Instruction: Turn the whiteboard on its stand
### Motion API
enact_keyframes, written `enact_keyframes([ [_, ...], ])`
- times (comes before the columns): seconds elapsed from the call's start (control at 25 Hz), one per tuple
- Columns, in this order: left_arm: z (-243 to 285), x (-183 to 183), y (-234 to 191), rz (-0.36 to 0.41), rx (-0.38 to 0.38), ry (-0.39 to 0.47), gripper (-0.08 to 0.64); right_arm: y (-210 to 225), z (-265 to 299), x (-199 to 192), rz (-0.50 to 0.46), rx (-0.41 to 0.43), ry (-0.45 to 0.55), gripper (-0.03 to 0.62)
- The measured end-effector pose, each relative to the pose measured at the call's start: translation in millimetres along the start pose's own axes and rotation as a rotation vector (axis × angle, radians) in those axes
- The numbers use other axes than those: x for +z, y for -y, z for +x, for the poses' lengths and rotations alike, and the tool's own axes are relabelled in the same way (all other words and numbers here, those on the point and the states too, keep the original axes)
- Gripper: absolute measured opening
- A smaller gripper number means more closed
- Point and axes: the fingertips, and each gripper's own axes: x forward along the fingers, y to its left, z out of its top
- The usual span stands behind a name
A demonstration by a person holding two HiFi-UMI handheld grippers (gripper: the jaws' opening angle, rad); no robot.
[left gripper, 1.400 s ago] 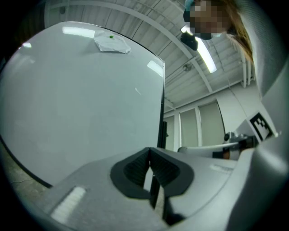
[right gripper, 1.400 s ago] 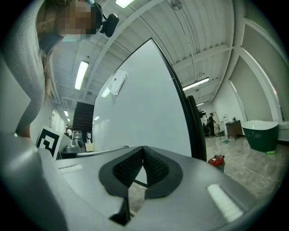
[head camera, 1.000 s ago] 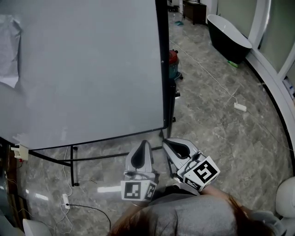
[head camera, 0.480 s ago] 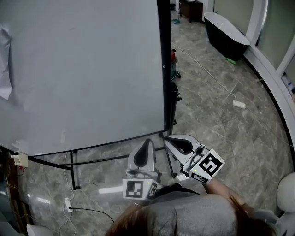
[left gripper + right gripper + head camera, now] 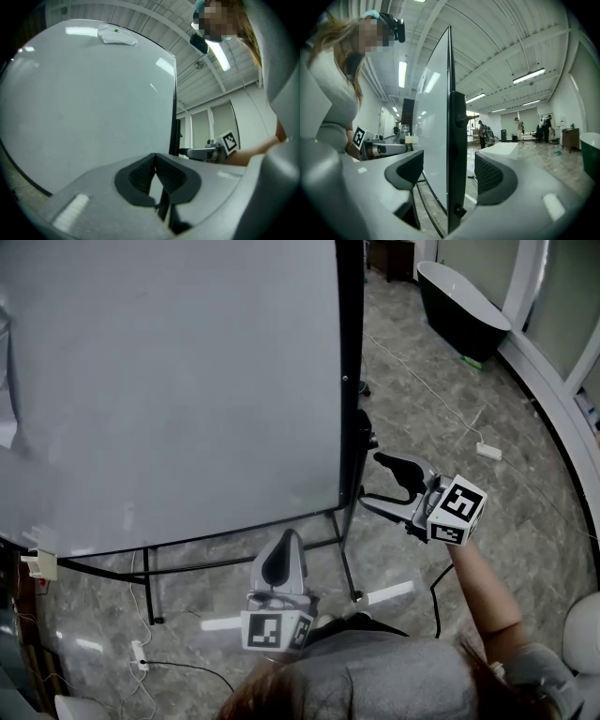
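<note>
Claws number two. In the head view, the right claw (image 5: 373,481) is opening, its jaws spread either side of the black right edge of the one whiteboard (image 5: 169,381), near the lower corner. The left claw (image 5: 286,542) is pressed together and empty, just below the board's bottom edge. The board sits on its stand (image 5: 187,561), with one dark tub (image 5: 464,306) well apart.

In the left gripper view, the left claw (image 5: 154,161) shows its two jaws meeting on nothing, with the board (image 5: 84,103) beyond (one crumpled sheet (image 5: 117,36) near its top).

In the right gripper view, the right claw (image 5: 450,173) straddles the board (image 5: 433,131) edge-on, and neither pad presses it.
</note>
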Motion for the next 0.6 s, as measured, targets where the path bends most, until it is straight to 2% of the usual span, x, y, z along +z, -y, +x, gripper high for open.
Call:
enact_keyframes([
  [0.16, -7.5, 0.4, -11.7, 0.011, 0.031, -0.014, -0.006, 13.5, 26.6, 7.8, 0.024, 0.159, 0.061, 0.351],
  [0.28, -14.6, -0.2, -16.8, 0.003, 0.057, -0.018, -0.005, 14.6, 47.5, 7.4, 0.016, 0.229, 0.018, 0.351],
  [0.4, -21.5, -0.5, -25.4, -0.004, 0.088, -0.025, -0.005, 2.9, 63.2, 10.7, -0.027, 0.335, -0.001, 0.351],
  [0.56, -28.3, 2.3, -33.5, -0.005, 0.114, -0.021, -0.005, -8.8, 78.1, 16.4, -0.041, 0.42, 0.009, 0.35],
  [0.6, -29.8, 2.7, -34.5, -0.004, 0.118, -0.02, -0.005, -10.9, 80.3, 18.3, -0.041, 0.435, 0.018, 0.333],
])
